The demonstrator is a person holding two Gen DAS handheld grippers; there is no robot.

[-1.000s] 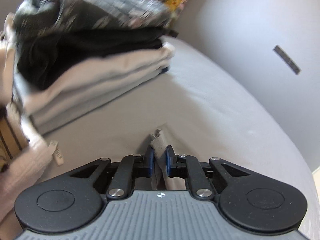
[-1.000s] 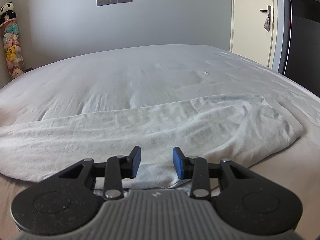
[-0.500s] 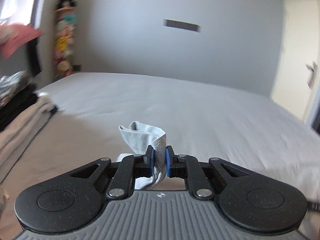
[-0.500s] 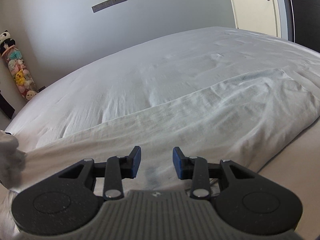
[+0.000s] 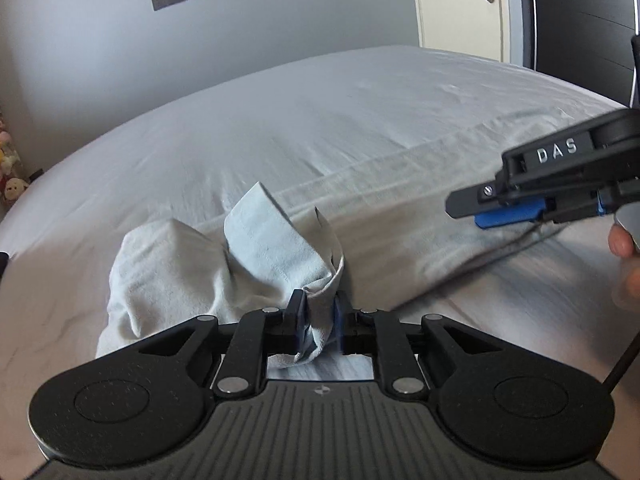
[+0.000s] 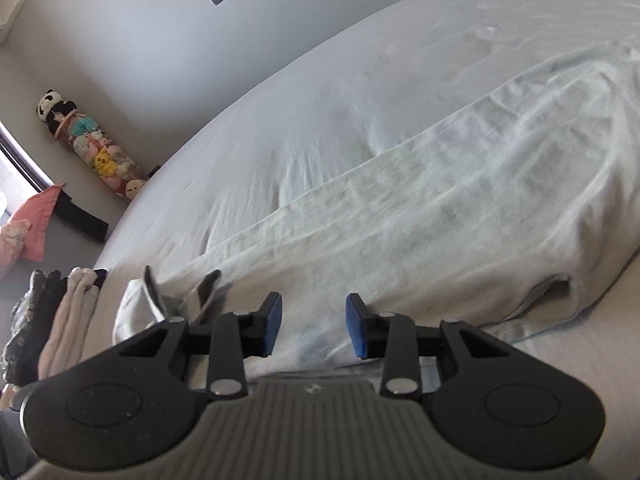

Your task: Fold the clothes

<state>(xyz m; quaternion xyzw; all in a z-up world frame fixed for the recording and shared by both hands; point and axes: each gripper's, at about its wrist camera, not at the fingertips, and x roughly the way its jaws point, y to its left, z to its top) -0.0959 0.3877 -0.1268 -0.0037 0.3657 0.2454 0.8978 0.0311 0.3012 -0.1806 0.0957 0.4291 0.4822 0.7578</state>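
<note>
A long pale grey-white garment [image 5: 400,200] lies spread across the bed. My left gripper [image 5: 319,318] pinches one end of it, and that end is lifted and bunched into a fold [image 5: 276,248] over the rest. Its jaws are opening, with the cloth still pressed between the pads. In the left wrist view my right gripper [image 5: 508,216] hovers at the right, over the garment's near edge. In its own view the right gripper [image 6: 314,330] stands open just above the garment [image 6: 440,200], nothing between its blue pads. The bunched end [image 6: 132,308] shows to its left.
The bed sheet [image 5: 280,112] stretches back to a grey wall. A stack of folded clothes [image 6: 68,312] sits at the bed's left edge. A column of plush toys [image 6: 100,156] and pink cloth [image 6: 36,220] stand on the floor beyond. A person's fingers [image 5: 622,240] show at far right.
The left gripper swung away from the stack of folded clothes and carried the pinched end over onto the spread garment. The right gripper stayed in place, rolled to one side, still open.
</note>
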